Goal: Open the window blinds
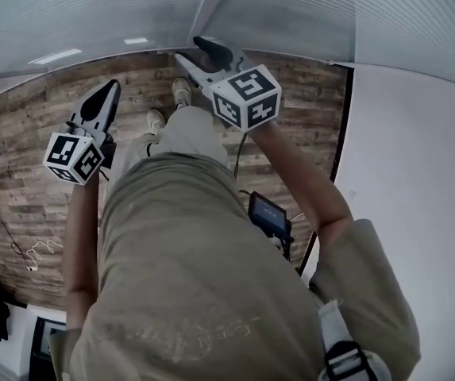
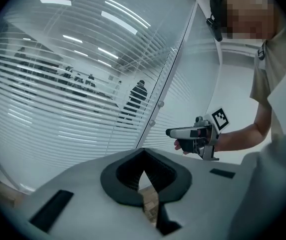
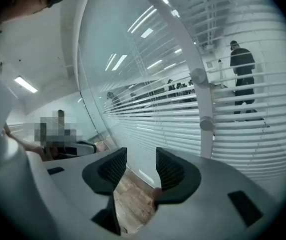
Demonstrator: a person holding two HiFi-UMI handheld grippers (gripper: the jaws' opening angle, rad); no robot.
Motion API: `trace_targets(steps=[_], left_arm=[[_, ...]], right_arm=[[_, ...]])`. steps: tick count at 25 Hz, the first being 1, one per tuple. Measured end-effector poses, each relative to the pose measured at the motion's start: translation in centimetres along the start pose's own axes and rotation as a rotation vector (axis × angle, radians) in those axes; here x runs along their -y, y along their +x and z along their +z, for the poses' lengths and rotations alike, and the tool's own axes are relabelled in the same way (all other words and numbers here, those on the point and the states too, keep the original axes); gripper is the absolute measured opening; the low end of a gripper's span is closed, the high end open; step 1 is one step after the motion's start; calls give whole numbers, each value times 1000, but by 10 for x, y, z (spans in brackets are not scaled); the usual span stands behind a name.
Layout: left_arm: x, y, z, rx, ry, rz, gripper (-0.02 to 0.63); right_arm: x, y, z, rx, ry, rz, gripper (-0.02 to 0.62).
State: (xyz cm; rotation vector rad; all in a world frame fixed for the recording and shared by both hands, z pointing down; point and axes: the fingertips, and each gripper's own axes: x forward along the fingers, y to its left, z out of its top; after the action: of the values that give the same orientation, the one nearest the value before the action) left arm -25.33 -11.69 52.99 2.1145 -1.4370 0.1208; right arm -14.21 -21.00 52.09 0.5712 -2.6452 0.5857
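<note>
- Straight ahead, across the top of the head view: window blinds (image 1: 92,14), white slats lying level behind glass, with slits wide enough to show a room beyond.
- Raised toward the blinds on the right: right gripper (image 1: 187,48), jaws spread wide and gripping nothing, with only wooden floor (image 1: 21,173) and the foot of the glass showing through the gap.
- Lower down on the left, short of the glass: left gripper (image 1: 109,90), jaws brought together at the tips and clamped on nothing.
- Between two panes, close to where the right gripper points: a white upright post (image 3: 206,101) with two round knobs (image 3: 198,76), one above the other, touched by neither tool.
- Over the slats: ceiling lights mirrored in the glass.
- Beyond the blinds: a standing person (image 3: 242,79), plus others farther off, too small to make out.
- At the far right of the head view: a plain white wall (image 1: 418,173) edged by a black strip (image 1: 341,125).
- Below the right arm, near that wall: a small device with a dark screen (image 1: 268,213) on a stand.
- On the floor at the left: a loose cable (image 1: 9,236).
- Beneath the grippers, near the base of the glass: the person's shoes (image 1: 181,90).
</note>
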Motion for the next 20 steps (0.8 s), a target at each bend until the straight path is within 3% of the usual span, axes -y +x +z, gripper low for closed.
trace_targets(steps=[4,14,20], left_arm=[[-3,-5,-13,28,4,4,14],[-18,-23,-47,52,-7,39,14],[4,-101,-81,93,18,66,14]], right_arm=[[-12,7,-5,-12,-46,17,189],[-25,9,-24,1,-40,19,181],[-90,-48,-64,40,-6,-29,178]])
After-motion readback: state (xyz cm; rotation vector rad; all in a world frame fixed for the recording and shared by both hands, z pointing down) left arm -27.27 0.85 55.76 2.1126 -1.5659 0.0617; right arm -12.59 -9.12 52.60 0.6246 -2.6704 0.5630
